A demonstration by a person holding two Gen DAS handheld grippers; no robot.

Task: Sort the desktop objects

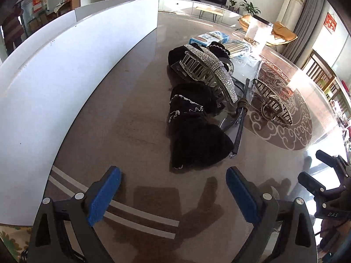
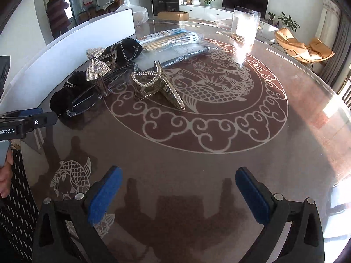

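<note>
A pile of hair accessories lies on the round glass table [image 2: 197, 164]. In the left wrist view a black velvet scrunchie [image 1: 197, 140] lies nearest, behind it a rhinestone claw clip [image 1: 210, 70], a second black scrunchie [image 1: 177, 54] and a dark strap [image 1: 241, 114]. A pearl-edged claw clip [image 1: 274, 107] lies apart to the right; it also shows in the right wrist view [image 2: 158, 85], beside a rhinestone bow clip [image 2: 96, 65]. My left gripper [image 1: 173, 190] is open and empty, just short of the near scrunchie. My right gripper [image 2: 178, 188] is open and empty above bare table.
A white board [image 1: 76, 65] stands along the table's left side. Packaged chopsticks [image 2: 171, 37] and a clear plastic container [image 2: 245, 26] lie at the far side. The right gripper's body [image 1: 329, 184] shows at the left view's right edge. Chairs stand beyond the table.
</note>
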